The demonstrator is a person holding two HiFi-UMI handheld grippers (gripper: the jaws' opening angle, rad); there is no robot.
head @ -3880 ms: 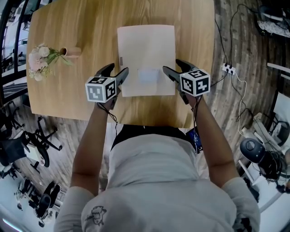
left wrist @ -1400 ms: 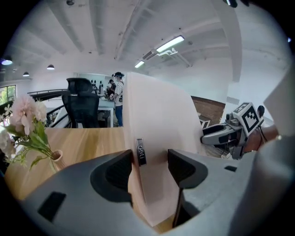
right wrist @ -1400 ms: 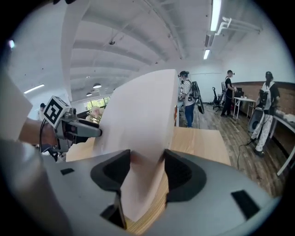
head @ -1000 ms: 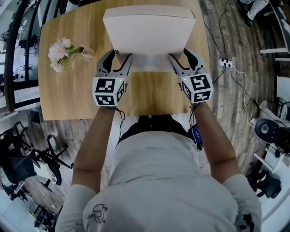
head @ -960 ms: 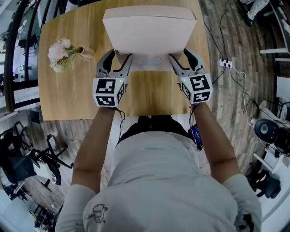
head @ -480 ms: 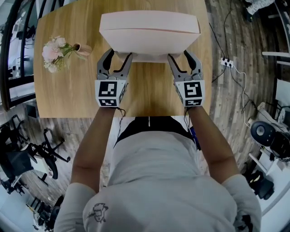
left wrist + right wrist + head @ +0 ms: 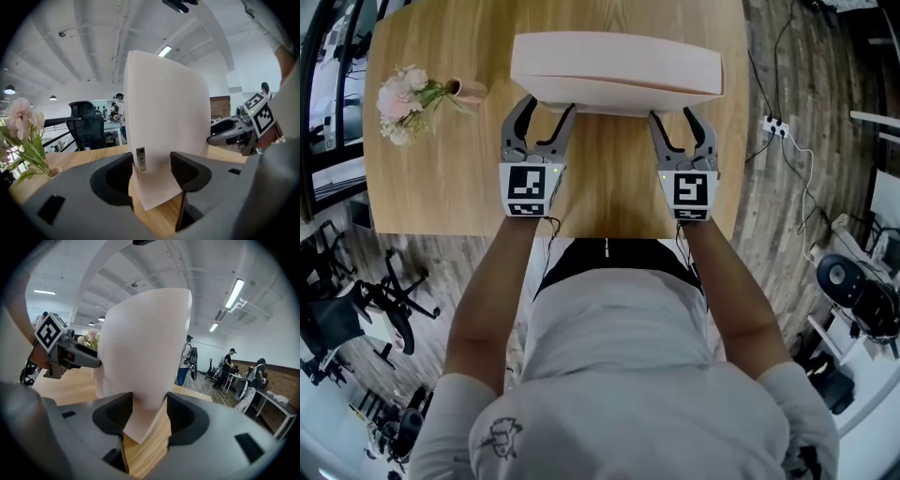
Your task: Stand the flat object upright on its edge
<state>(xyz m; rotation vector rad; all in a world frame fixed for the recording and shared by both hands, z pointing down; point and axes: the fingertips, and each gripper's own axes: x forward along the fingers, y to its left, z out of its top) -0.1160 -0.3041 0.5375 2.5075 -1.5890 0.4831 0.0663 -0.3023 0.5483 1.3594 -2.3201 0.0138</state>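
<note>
Over the table (image 7: 431,178), my left gripper (image 7: 546,109) and right gripper (image 7: 673,114) clamp their jaws on the white box (image 7: 614,66) so it stands up.

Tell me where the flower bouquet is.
In the head view, the flower bouquet sits on the wooden table's left side, left of the white panel.

Pale wooden table (image 7: 441,169) at top centre, plank floor (image 7: 769,216) lay right, black office chairs (image 7: 356,319) stood lower left, ceiling strip lights (image 7: 234,292) glowed.
</note>
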